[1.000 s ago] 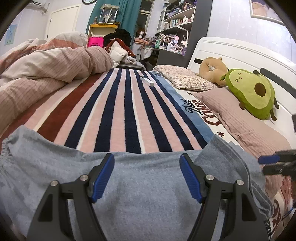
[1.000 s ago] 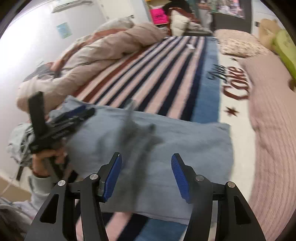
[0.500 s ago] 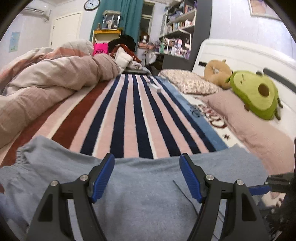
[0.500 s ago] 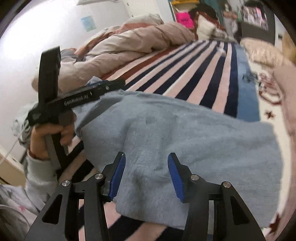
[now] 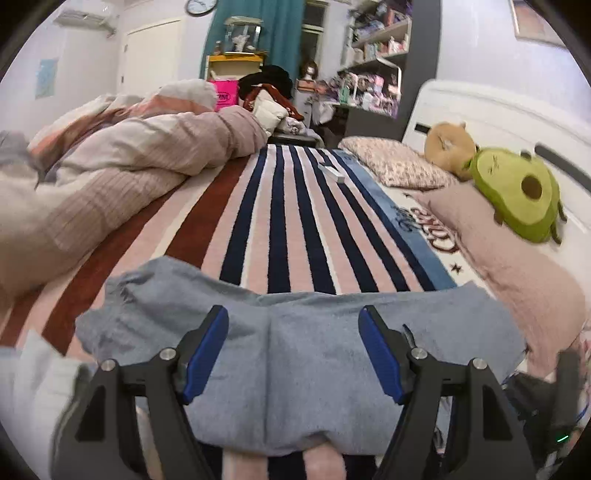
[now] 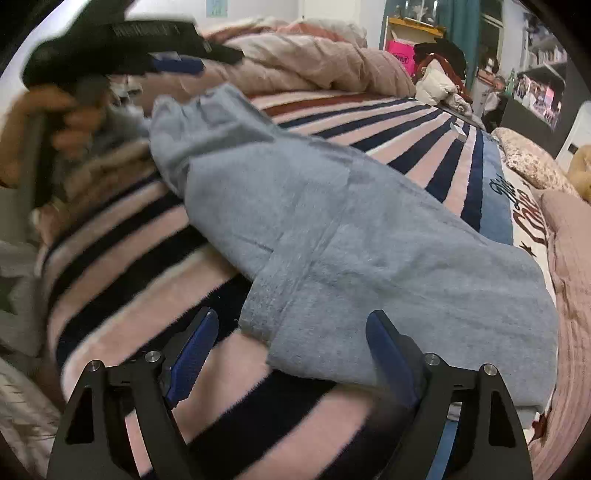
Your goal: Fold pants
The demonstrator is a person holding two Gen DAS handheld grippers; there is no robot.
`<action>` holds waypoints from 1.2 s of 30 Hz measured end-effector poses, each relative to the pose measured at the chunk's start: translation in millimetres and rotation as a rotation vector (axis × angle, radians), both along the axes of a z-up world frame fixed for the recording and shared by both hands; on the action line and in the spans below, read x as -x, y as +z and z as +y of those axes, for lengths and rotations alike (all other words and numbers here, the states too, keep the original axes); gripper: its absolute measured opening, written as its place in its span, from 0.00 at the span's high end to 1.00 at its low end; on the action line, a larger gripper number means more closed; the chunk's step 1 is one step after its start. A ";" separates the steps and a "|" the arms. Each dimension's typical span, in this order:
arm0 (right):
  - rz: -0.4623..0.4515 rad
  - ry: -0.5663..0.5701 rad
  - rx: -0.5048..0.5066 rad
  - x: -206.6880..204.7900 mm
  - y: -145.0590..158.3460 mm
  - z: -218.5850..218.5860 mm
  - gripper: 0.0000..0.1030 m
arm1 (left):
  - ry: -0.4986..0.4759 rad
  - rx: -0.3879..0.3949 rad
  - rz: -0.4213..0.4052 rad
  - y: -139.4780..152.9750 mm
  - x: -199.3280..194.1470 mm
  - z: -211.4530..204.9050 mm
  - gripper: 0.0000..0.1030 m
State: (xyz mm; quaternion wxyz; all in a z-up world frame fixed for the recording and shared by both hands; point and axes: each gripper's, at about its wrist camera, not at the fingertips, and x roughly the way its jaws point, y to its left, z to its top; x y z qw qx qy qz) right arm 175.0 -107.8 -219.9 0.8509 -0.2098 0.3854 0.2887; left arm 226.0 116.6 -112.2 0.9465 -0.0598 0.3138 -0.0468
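Folded grey fleece pants point(image 6: 354, 236) fill centre frame; left gripper point(image 5: 293, 350) spread empty, right gripper point(image 6: 291, 350) opening, striped blanket point(image 5: 291, 221) bare beyond.

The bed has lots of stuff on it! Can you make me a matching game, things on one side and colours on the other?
Things:
1. pants
2. avocado plush
3. bag
4. curtain

Colours:
A. teal
B. grey-blue
C. bright pink
D. green

Pairs: 1-B, 2-D, 3-C, 4-A
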 end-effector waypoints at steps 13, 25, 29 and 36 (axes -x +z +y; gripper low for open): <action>0.127 -0.155 -0.168 -28.1 23.1 -27.2 0.84 | -0.019 0.059 -0.044 4.2 19.6 22.1 0.33; 0.314 -0.217 -0.385 -47.2 28.8 -63.2 0.80 | -0.054 0.055 -0.046 5.5 22.6 20.3 0.28; 0.306 -0.284 -0.414 -59.6 25.0 -57.9 0.94 | -0.052 0.060 -0.048 6.4 24.1 21.7 0.28; 0.237 -0.364 -0.538 -91.0 69.3 -59.9 0.95 | -0.043 0.069 -0.058 7.1 26.4 28.2 0.28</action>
